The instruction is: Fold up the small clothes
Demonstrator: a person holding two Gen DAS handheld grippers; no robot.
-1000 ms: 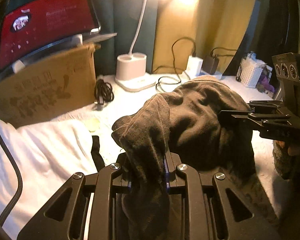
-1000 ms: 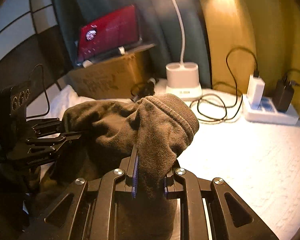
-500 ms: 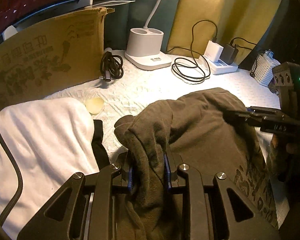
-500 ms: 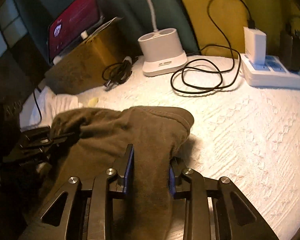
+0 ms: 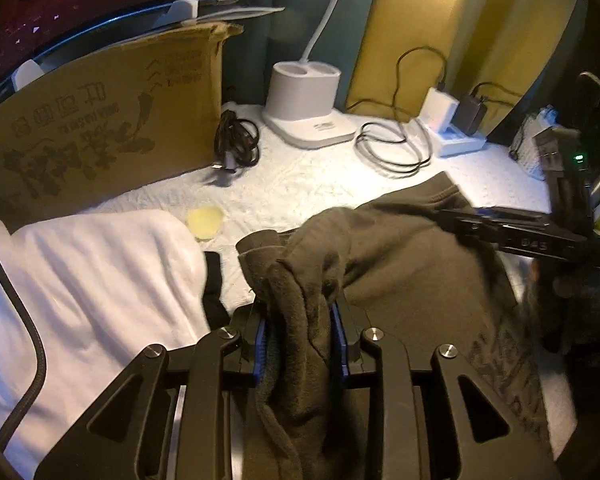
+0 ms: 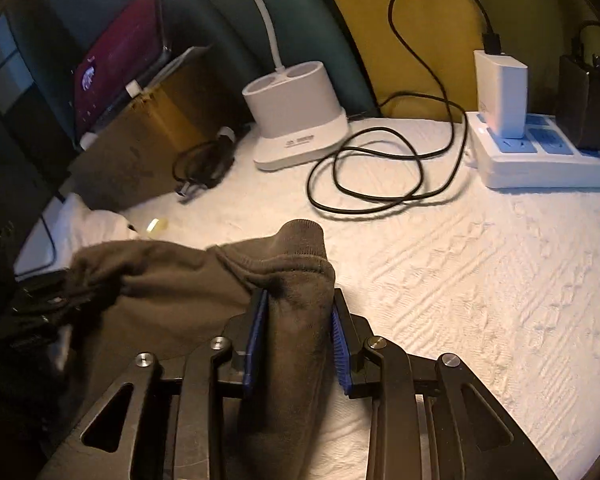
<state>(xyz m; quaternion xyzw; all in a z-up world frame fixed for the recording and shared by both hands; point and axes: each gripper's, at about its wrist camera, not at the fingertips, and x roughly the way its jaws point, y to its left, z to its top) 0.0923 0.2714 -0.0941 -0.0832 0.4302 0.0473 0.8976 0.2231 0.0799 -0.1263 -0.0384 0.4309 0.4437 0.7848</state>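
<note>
Far left edge of the bed (image 6: 480, 264) has a white towel (image 5: 84, 280) w/ a cardboard box (image 5: 100, 120) behind it, lamp base (image 5: 304, 96) and power strip (image 6: 540, 156) along the back edge. The brown garment (image 5: 412, 264) lies mid-bed, long axis running left-right btwn the two tools, ribbed hem end pointing right and toward the back. Left gripper (image 5: 300, 340) has a bunched corner of it btwn the blue pads, fairly narrow gap. Right gripper (image 6: 296, 332) has the hem fold btwn its pads too, but its jaws are opening, prob letting go. To do this bit well imo: lay both corners flat before releasing, keep edges lined up, release both sides evenly so the fold doesn't spring back, and steer clear of the black cable (image 6: 380, 176).
</note>
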